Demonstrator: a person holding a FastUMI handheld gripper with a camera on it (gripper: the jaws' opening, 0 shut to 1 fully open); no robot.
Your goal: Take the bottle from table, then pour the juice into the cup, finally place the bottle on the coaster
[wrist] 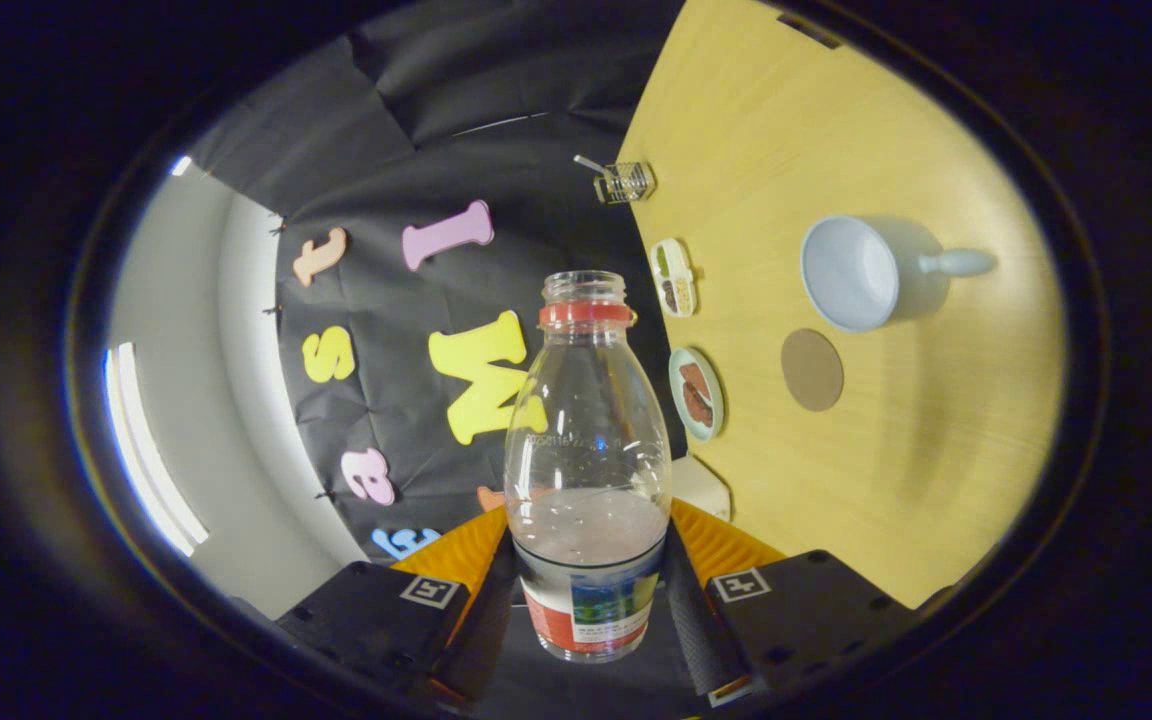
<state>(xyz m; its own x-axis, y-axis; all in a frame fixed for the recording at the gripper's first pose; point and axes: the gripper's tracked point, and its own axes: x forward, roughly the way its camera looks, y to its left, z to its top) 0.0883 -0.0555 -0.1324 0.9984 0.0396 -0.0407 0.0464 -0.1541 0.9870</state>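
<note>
My fingers (588,600) clench the uncapped bottle (588,470) by its labelled base, pale juice filling its lower part. Beyond it on the worktop (896,480) sit the empty cup (861,272) and, just beside it, the round coaster (812,369). A plate (696,394) and a divided dish (675,277) of food line the worktop's edge.

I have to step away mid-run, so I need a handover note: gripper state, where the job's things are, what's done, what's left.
Gripper: shut on the bottle, both fingers pressing its lower body; it is lifted, uncapped, with juice low inside.
Cup: on the table, beyond the fingers, apart from the bottle.
Coaster: bare, beside the cup.
Done: bottle taken.
Left: whether pouring happened, I cannot tell; finally set the bottle on the coaster.
</note>
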